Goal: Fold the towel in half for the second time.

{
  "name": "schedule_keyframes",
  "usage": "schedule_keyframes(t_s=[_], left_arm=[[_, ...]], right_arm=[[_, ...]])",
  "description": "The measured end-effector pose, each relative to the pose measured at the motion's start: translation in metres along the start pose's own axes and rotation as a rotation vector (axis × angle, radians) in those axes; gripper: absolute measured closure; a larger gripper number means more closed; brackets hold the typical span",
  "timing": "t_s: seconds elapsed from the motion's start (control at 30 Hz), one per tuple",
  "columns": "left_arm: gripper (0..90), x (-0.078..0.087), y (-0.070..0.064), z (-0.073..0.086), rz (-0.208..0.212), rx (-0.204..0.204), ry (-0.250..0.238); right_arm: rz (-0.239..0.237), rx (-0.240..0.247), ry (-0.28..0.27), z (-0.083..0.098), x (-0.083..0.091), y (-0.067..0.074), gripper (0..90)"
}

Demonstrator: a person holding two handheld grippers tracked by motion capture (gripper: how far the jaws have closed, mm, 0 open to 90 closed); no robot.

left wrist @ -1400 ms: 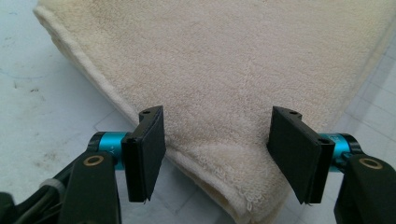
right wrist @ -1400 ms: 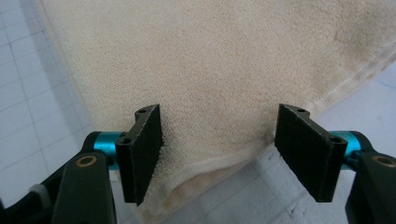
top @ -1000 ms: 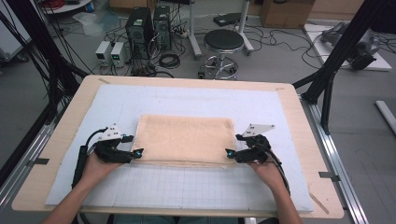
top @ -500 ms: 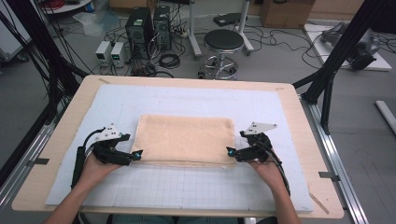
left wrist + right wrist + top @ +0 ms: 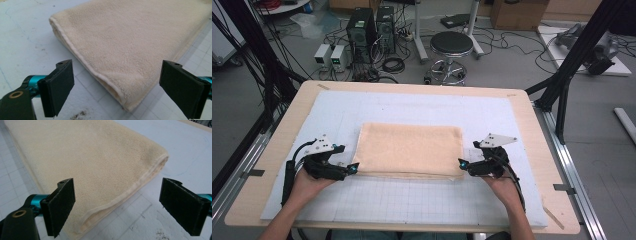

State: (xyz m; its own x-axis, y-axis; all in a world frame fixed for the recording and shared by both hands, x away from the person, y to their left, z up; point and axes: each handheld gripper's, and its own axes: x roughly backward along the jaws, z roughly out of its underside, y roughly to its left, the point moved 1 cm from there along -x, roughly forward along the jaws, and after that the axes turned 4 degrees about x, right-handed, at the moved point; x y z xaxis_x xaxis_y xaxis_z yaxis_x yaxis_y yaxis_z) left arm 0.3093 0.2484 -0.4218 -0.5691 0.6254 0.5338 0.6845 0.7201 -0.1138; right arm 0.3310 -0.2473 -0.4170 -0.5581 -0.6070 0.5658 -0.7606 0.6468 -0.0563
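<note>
While spread wide, both grippers are held at the folded cream terry towel [image 5: 409, 150].
Nothing is pinched by the left gripper [image 5: 117, 90] or right gripper [image 5: 117, 208]; their jaws have just been opening.

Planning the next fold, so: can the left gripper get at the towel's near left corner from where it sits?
Probably yes. The left gripper sits right beside the folded towel, its jaws having just opened, with that corner lying between them unpinched and only bare mat around it.
</note>
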Motion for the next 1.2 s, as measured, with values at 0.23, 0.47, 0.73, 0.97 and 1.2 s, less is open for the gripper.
schedule_keyframes(t_s=[0.23,0.47,0.73,0.97,1.2], left_arm=[[12.8,0.008,-0.003,0.002,-0.004,-0.003,-0.009],[12.6,0.012,-0.005,0.004,-0.003,-0.001,-0.008],[12.5,0.020,-0.008,0.008,-0.003,-0.006,-0.010],[12.5,0.027,-0.010,0.012,-0.011,-0.003,-0.008],[12.5,0.032,-0.012,0.017,-0.028,0.002,0.008]], right_arm=[[0.011,-0.002,-0.004,0.004,0.005,0.000,12.7],[0.030,0.000,-0.007,0.009,0.014,0.002,12.7],[0.039,-0.006,-0.017,0.014,0.023,0.004,12.6],[0.047,-0.008,-0.022,0.019,0.029,0.006,12.6],[0.055,-0.024,-0.028,0.024,0.037,0.007,12.6]])
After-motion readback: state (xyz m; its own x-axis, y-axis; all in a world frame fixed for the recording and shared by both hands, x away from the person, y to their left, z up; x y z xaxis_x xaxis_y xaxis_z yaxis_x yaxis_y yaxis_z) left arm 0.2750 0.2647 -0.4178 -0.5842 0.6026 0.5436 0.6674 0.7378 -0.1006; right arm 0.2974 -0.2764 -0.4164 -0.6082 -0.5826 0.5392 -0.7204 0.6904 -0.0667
